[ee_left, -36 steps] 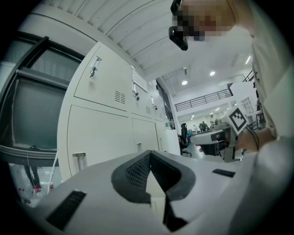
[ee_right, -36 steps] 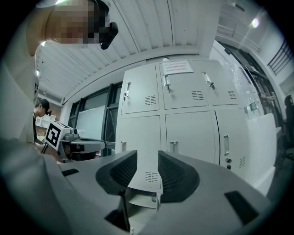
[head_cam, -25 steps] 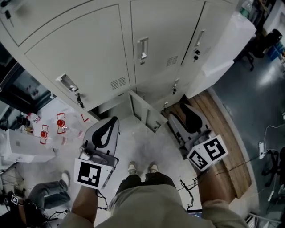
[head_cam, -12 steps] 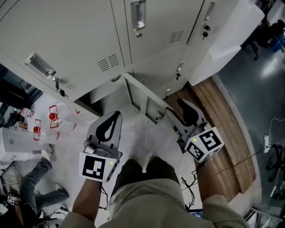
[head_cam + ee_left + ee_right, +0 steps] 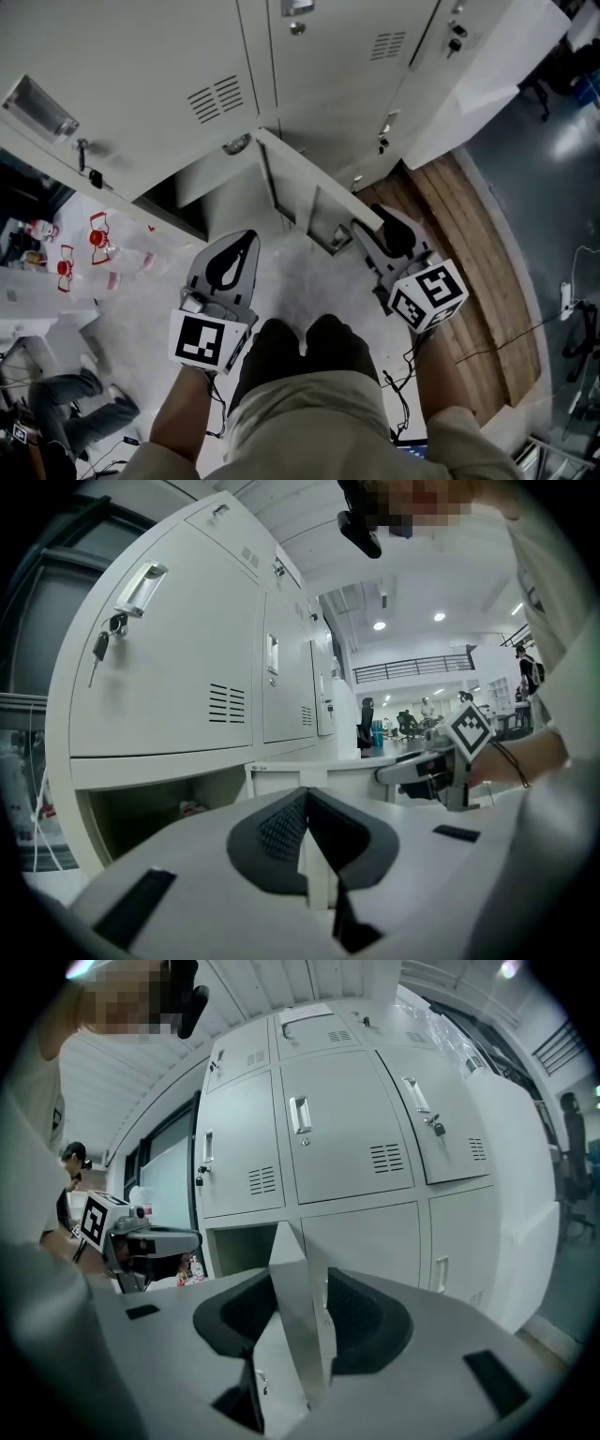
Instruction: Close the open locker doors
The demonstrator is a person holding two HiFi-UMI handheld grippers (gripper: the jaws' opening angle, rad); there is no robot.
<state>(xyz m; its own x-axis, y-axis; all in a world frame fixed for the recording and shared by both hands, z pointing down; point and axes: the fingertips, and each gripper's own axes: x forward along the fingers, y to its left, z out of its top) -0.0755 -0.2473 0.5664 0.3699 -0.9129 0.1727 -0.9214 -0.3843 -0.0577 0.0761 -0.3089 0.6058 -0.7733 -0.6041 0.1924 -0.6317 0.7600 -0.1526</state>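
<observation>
My right gripper (image 5: 377,232) is closing its jaws astride the open locker door (image 5: 302,192) edge to swing it shut, while my left gripper (image 5: 231,262) idles, jaws together.

I get bright, even light from ceiling lights (image 5: 379,626); both gripper views bulge and darken at the edges.

From my head, one camera looks steeply down on the lockers (image 5: 141,84), open door (image 5: 309,202), left tongs (image 5: 223,272) and right tongs (image 5: 392,234). The left tongs' camera sits low, facing the lockers. The right one looks along its closing jaws, with the door edge close between them. All three share that door.
</observation>
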